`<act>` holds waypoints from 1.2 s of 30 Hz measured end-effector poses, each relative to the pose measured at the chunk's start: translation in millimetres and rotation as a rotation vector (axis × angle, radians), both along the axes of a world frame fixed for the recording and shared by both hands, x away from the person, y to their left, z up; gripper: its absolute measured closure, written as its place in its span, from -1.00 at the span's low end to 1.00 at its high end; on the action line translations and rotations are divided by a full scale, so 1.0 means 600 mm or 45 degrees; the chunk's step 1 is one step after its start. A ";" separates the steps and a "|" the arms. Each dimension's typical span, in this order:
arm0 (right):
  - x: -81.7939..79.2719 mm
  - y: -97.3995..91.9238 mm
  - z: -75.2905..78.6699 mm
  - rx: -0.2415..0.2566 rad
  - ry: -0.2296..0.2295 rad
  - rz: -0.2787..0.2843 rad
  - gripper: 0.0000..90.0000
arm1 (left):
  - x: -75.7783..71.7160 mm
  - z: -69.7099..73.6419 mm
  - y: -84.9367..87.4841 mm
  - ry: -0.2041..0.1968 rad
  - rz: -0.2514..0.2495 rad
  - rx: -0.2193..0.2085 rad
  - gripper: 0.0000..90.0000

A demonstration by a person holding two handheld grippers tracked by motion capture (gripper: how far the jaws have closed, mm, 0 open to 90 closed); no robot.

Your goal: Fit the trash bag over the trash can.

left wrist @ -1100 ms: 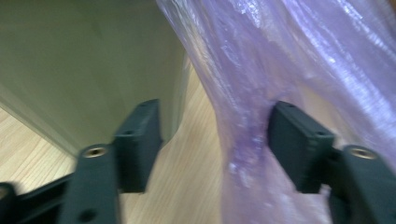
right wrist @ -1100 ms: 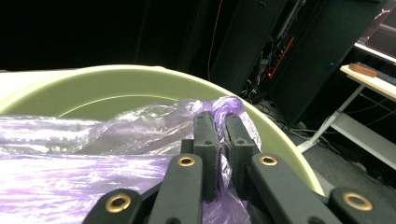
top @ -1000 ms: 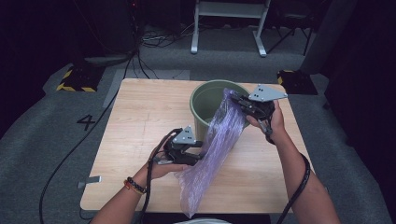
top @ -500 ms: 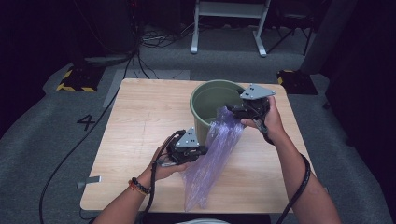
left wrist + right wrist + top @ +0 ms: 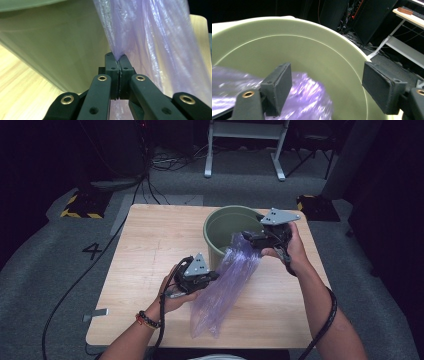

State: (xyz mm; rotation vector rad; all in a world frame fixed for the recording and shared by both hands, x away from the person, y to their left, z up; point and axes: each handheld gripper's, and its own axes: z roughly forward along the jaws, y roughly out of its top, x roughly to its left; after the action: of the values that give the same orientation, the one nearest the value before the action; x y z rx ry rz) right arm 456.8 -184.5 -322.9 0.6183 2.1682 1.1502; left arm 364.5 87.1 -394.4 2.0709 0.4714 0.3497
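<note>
Counter (image 5: 150, 250) brightly lit from above, surroundings near black. Soft shadows under the bag (image 5: 225, 285). High view slightly soft. Right gripper view: bag (image 5: 307, 100) smeared, probably motion blur. Left gripper view: bucket (image 5: 62, 50) wall out of focus, jaws sharp.

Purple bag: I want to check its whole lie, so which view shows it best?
The high view: the purple bag stretches from the green bucket onto the table. The left gripper view shows a pinched fold; the right gripper view its end over the bucket.

A light wooden table (image 5: 150, 250) sits on grey carpet (image 5: 60, 270) marked with a black "4" (image 5: 93, 251) — beyond it, a white metal stand (image 5: 245, 145), loose cables (image 5: 165, 162) and a yellow-black striped block (image 5: 80, 206).
</note>
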 end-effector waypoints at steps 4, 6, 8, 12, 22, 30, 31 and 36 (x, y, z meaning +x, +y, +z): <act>-0.027 -0.005 0.015 -0.001 -0.056 0.030 -0.47 | -0.004 0.009 0.000 -0.018 -0.005 -0.006 0.98; -0.037 -0.011 0.023 0.028 -0.076 0.039 -0.42 | -0.003 0.011 -0.001 -0.022 -0.004 -0.004 0.98; -0.046 -0.016 0.029 0.054 -0.089 0.046 -0.34 | -0.003 0.012 0.000 -0.023 0.005 -0.007 0.98; -0.062 -0.029 0.034 0.096 -0.096 0.072 -0.21 | -0.004 0.012 0.003 -0.042 0.022 0.005 0.98; -0.129 -0.061 0.005 0.147 -0.116 0.146 -0.32 | -0.004 0.013 0.002 -0.042 0.000 -0.001 0.98; -0.179 -0.049 -0.045 0.075 -0.152 0.269 -0.34 | -0.004 0.011 -0.009 -0.038 -0.017 0.004 0.97; -0.181 -0.046 -0.048 0.063 -0.166 0.274 -0.27 | -0.004 0.011 -0.010 -0.038 -0.021 0.005 0.97; -0.180 -0.034 -0.057 0.025 -0.196 0.285 0.34 | -0.006 0.013 -0.009 -0.054 -0.054 -0.014 0.97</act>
State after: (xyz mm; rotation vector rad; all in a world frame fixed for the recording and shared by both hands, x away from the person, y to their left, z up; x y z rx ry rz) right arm 348.9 -204.8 -357.3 0.2886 2.1347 1.2910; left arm 360.8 82.0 -386.9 2.0552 0.4026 0.3647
